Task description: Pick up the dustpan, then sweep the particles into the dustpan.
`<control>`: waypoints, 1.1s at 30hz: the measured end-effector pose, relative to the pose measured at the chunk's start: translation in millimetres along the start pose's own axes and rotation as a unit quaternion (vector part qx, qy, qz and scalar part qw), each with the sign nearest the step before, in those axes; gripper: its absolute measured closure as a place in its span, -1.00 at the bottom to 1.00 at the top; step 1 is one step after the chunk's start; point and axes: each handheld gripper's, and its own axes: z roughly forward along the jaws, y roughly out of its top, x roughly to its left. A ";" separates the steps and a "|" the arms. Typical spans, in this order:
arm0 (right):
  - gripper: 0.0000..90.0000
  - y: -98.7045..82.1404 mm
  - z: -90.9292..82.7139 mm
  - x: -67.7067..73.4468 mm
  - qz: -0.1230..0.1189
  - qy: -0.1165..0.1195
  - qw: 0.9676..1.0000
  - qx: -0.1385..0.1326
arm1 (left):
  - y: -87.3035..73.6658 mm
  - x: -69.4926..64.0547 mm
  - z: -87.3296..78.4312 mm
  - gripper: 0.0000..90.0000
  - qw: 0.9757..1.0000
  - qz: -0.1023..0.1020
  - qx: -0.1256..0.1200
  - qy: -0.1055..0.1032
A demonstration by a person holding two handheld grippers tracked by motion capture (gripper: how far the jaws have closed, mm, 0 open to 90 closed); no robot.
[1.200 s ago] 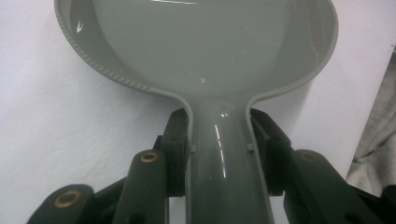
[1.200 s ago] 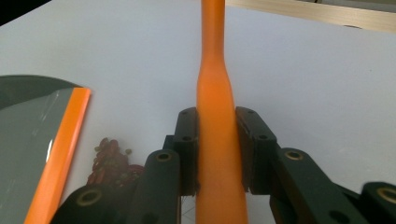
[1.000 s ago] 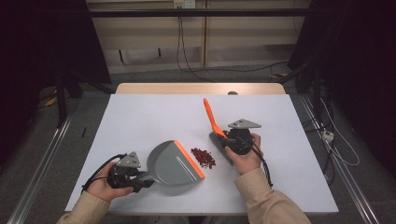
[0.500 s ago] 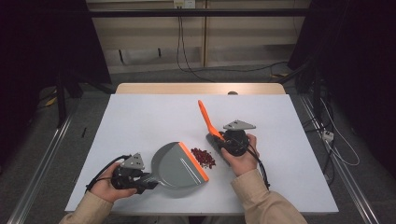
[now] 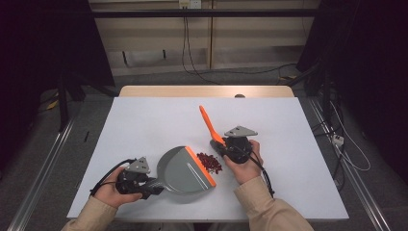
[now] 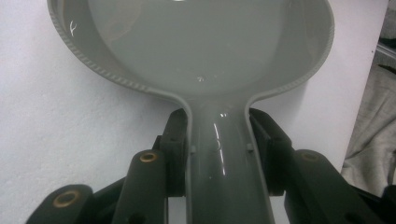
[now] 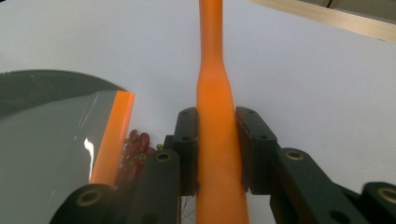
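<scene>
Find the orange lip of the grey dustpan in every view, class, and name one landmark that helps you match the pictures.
High view: the orange lip runs slantwise below centre, left of the red bits.
Left gripper view: not in it; the dustpan has its rear bowl and handle here.
Right gripper view: lower left, beside the red bits.
Shared landmark: the grey dustpan.

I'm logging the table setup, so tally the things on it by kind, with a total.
Dustpan: 1
Brush: 1
Pile of red bits: 1
Grippers, left gripper and right gripper: 2
Total: 5
</scene>
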 end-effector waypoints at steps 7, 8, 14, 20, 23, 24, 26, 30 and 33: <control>0.58 0.2 0.2 3.0 -0.004 0.001 1.000 0.002 | 0.4 1.1 1.0 0.39 1.000 -0.004 0.003 -0.004; 0.58 0.5 0.3 3.5 -0.004 0.000 1.000 0.003 | 0.4 1.1 1.1 0.39 1.000 -0.005 0.004 -0.005; 0.58 1.4 1.1 9.9 -0.007 0.002 1.000 0.006 | 0.5 1.0 0.9 0.39 1.000 -0.004 0.004 -0.006; 0.57 2.4 2.5 17.1 -0.006 0.007 1.000 0.012 | 0.9 2.0 1.2 0.39 1.000 -0.003 0.009 -0.007; 0.56 2.1 3.3 21.3 -0.003 0.011 1.000 0.014 | 1.5 2.3 1.9 0.39 1.000 -0.003 0.011 -0.009; 0.55 1.7 4.1 22.9 -0.004 0.016 1.000 0.014 | 1.7 2.5 1.9 0.39 1.000 -0.001 0.013 -0.008; 0.54 0.8 4.7 28.2 -0.005 0.016 1.000 0.017 | 1.9 2.4 2.2 0.39 1.000 -0.002 0.014 -0.008; 0.53 -2.0 6.5 40.9 -0.011 0.015 1.000 0.021 | 1.9 1.8 3.6 0.39 1.000 -0.004 0.015 -0.006; 0.53 -1.0 5.8 44.3 -0.016 0.004 1.000 0.020 | 1.2 2.6 3.5 0.39 1.000 -0.002 0.014 -0.009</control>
